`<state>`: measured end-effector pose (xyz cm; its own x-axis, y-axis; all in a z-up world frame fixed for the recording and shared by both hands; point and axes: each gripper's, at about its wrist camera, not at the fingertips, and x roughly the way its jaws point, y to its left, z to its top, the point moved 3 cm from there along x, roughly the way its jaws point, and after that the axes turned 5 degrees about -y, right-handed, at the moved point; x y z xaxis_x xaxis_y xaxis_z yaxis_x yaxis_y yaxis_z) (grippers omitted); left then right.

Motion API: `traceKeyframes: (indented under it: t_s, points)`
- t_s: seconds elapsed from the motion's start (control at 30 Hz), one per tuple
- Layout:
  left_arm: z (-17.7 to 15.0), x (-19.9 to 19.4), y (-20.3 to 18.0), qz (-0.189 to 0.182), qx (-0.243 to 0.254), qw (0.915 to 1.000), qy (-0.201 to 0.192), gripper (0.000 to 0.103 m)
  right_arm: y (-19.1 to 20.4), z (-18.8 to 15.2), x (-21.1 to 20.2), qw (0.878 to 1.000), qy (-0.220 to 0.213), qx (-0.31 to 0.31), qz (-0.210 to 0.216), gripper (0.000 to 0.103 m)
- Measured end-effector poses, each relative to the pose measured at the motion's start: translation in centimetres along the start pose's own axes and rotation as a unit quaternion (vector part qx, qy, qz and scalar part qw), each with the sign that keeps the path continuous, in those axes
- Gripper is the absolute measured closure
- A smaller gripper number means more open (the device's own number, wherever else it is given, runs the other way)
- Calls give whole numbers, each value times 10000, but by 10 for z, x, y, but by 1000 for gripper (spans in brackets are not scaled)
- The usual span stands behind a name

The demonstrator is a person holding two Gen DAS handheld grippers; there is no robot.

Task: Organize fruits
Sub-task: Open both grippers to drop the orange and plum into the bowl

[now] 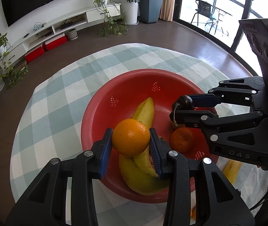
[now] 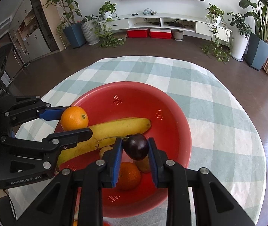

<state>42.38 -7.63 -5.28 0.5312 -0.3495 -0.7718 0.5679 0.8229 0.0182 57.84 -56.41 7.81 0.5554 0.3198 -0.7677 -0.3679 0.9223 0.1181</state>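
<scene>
An orange (image 1: 131, 137) is clamped in the left gripper (image 1: 131, 141) at lower centre of the left view, above a red bowl (image 1: 100, 109) on the checked desk (image 1: 58, 86). A dark cherry (image 2: 136, 146) is pinched in the right gripper (image 2: 135, 148). A banana (image 2: 115, 130) and a tangerine (image 2: 128, 176) are seen inside the bowl.

One round red plastic colander bowl (image 2: 171, 101). In or over it: one long yellow banana (image 2: 115, 128), two round orange citrus fruits (image 2: 74, 118) (image 2: 129, 176), one dark glossy cherry (image 2: 136, 146), and what look like two small tan fruits (image 2: 143, 164), half hidden. Just outside its rim, another yellow banana (image 1: 231, 170).
</scene>
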Motion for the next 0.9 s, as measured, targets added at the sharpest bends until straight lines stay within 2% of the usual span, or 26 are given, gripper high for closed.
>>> traceKeyframes:
  t_s: [0.3,0.43,0.63,0.67,0.73,0.9]
  points:
    - [-3,2,-6,74,57,9999,-60,67,0,-7,11,9999,134,12,-47,73]
    - [-4,2,-7,123,66,9999,-61,65,-3,-7,9,9999,73,83,-38,66]
    - [-5,-8,-10,164,88,9997,-152,63,-4,-10,1,9999,5,148,-27,65]
    - [-5,-11,-12,180,96,9996,-176,62,-4,-11,-3,9999,-33,159,-29,64]
    - [-6,-20,-13,216,83,9994,-261,50,-3,-13,-15,9998,-148,162,-27,59]
    - [-10,-53,-19,295,28,9982,-529,40,-2,-21,-60,9976,-605,324,86,41]
